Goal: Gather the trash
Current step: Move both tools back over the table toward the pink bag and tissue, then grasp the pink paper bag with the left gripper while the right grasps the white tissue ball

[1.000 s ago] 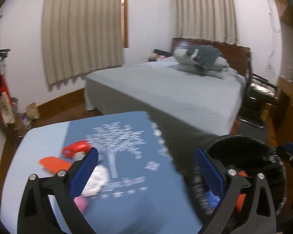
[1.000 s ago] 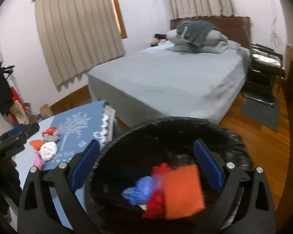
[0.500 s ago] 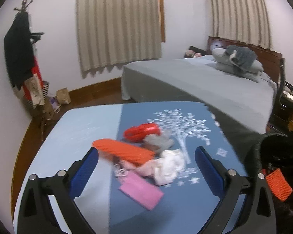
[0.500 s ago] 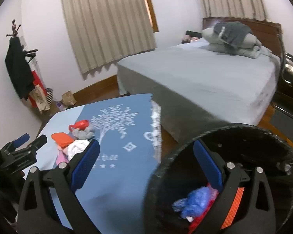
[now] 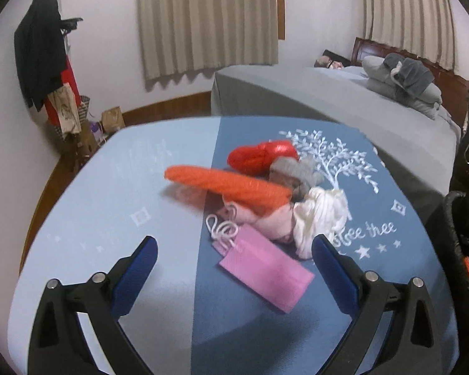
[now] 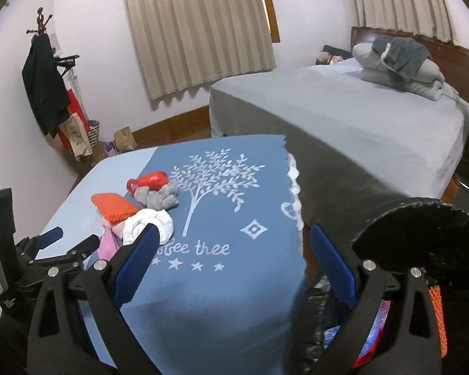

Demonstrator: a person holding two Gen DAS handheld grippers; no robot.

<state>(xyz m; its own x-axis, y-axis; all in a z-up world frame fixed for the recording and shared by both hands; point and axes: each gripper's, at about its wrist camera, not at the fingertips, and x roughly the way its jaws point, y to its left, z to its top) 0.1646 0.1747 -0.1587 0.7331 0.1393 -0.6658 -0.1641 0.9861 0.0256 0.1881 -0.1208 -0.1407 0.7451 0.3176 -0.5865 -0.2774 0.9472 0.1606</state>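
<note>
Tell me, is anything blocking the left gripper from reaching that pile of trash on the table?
Nothing visible does. The left gripper is open and faces the pile, with the pink bag nearest, between its fingertips. The orange piece, white wad and red item lie just beyond on the tablecloth.

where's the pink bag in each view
Left wrist: the pink bag lies flat at centre, between the open left gripper's fingers, its white cord handles toward the pile.
Right wrist: only a pink sliver shows at lower left, beside the right gripper's left finger, just ahead of the left gripper.
Shared landmark: the white crumpled wad next to the bag.
</note>
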